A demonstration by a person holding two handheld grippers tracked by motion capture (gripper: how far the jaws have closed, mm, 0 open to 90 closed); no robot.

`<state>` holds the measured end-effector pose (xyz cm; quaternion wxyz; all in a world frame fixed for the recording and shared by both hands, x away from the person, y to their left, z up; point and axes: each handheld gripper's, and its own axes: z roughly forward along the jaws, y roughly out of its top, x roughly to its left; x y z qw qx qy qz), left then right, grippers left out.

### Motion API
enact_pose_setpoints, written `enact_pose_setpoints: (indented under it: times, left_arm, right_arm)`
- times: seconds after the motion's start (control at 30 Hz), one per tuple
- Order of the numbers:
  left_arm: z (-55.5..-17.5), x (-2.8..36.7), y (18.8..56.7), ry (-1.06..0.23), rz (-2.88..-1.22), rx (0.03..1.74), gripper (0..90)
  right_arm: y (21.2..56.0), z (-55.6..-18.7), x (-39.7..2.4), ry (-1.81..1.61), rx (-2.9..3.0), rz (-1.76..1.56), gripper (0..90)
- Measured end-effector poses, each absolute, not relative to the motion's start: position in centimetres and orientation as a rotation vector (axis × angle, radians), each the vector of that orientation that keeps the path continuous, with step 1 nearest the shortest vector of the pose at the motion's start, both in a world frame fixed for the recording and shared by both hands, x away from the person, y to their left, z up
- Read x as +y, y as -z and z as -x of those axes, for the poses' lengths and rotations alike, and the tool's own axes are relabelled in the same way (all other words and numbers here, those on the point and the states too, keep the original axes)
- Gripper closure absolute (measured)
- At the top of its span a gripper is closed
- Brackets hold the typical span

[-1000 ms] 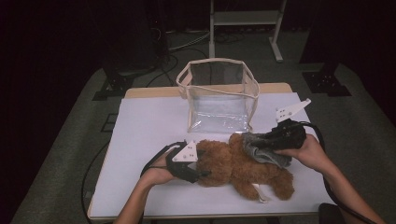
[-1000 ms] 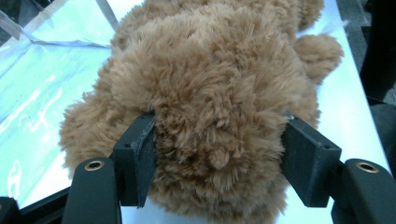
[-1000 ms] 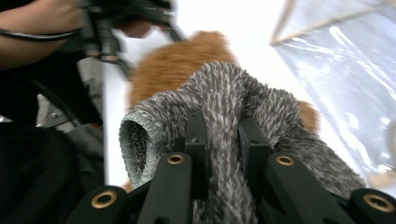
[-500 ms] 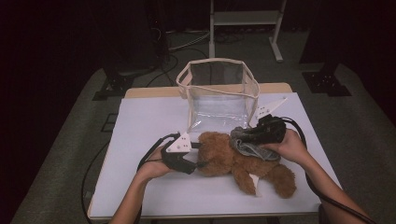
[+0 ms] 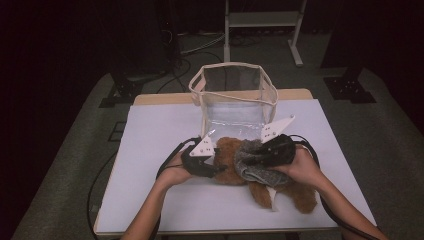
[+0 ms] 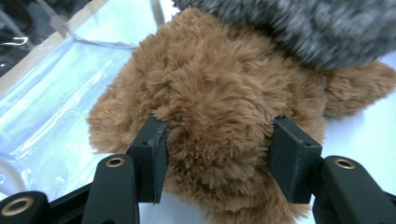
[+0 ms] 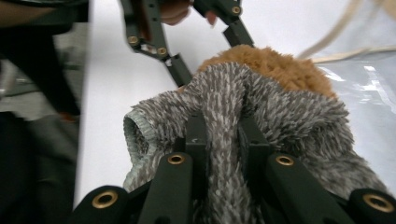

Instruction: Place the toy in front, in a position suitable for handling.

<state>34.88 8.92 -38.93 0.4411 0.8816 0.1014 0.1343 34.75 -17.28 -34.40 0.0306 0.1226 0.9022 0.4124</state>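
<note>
A brown teddy bear [image 5: 301, 197] lies on the white table [image 5: 160, 150], its head toward the left. My left gripper [image 5: 220, 170] has just been closing its jaws; in the left gripper view both pads [image 6: 152, 158] press into the fur of the bear's head [image 6: 215, 93]. My right gripper [image 5: 255, 159] is shut on a pinched fold of a grey fuzzy knitted garment [image 7: 289, 116], which lies draped over the bear's upper body [image 7: 275, 65]. The garment's ribbed opening [image 7: 133, 130] faces the left gripper [image 7: 210, 51].
A clear plastic bag with beige trim [image 5: 232, 97] stands open just behind the bear; its wall [image 6: 56, 93] is close beside the head. A metal stand [image 5: 260, 20] is on the floor beyond the table. Cables trail from both grippers.
My right gripper has moved left with the grey garment, drawing it over the bear toward the head. My left gripper's jaws have closed onto the bear's head.
</note>
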Motion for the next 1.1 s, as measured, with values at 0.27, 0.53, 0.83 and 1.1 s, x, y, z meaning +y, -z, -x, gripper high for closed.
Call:
enact_pose_setpoints:
  times: [0.27,0.53,0.83,1.1]
  left_arm:
    - [-34.4,9.4,39.1,-0.293,-2.192,0.2,41.9]
    - [-34.3,9.7,38.6,-0.306,-2.158,0.205,42.8]
    - [-33.8,9.0,39.3,-0.262,-2.213,0.174,41.0]
    - [-33.6,9.3,38.7,-0.229,-2.161,0.145,32.6]
  right_arm:
    - [34.6,-36.7,-20.0,-1.246,2.743,-0.523,77.5]
    - [35.2,-38.4,-19.4,-1.264,2.793,-0.559,77.4]
    - [34.3,-39.6,-19.3,-1.243,2.79,-0.582,77.3]
    - [35.9,-37.4,-19.1,-1.31,2.875,-0.545,77.2]
